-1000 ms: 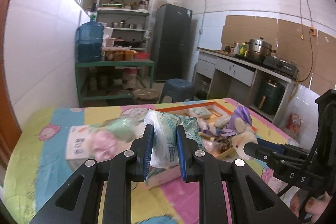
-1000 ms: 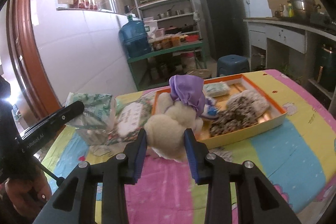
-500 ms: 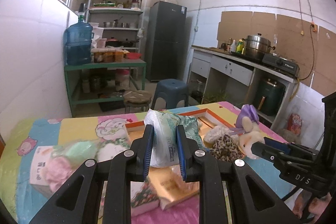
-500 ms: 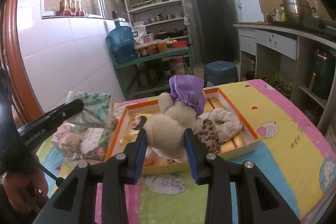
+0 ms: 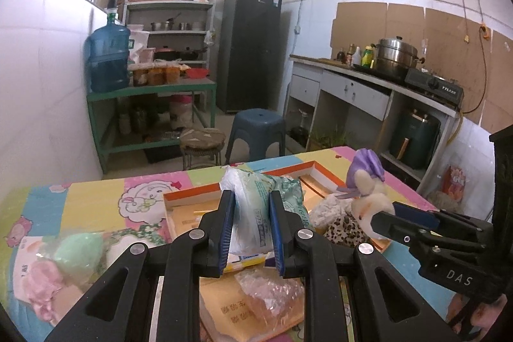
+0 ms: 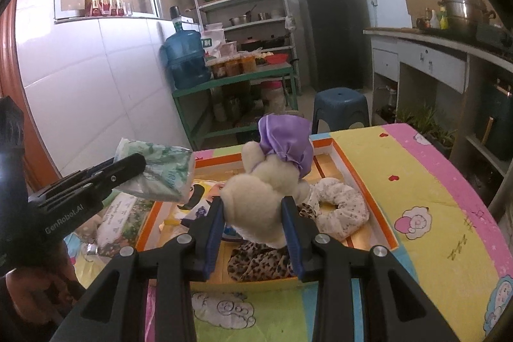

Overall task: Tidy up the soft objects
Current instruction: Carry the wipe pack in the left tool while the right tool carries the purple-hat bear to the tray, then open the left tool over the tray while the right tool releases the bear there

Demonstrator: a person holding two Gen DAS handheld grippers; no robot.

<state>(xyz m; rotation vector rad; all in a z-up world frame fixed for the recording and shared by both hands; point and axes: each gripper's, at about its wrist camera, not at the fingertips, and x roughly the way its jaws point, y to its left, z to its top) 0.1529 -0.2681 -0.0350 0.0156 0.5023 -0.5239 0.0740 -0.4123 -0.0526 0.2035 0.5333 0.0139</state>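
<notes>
My left gripper (image 5: 249, 228) is shut on a soft green-and-white tissue pack (image 5: 253, 207) and holds it above the orange-rimmed tray (image 5: 189, 197). The pack also shows in the right wrist view (image 6: 157, 175). My right gripper (image 6: 253, 220) is shut on a cream plush toy with a purple cap (image 6: 272, 178), held over the tray (image 6: 368, 191). The toy also shows in the left wrist view (image 5: 368, 188). In the tray lie a white floral scrunchie (image 6: 340, 207) and a leopard-print cloth (image 6: 259, 262).
More wrapped soft packs (image 5: 67, 258) lie on the colourful tablecloth (image 6: 426, 181) left of the tray. A bubble-wrapped item (image 5: 272, 290) lies on a yellow envelope below my left gripper. A blue stool (image 5: 256, 130), green shelf rack (image 5: 150, 104) and counter (image 5: 368, 85) stand behind the table.
Both grippers moved right and forward over the tray with the tissue pack and the plush toy still held. The tray now lies directly under both.
</notes>
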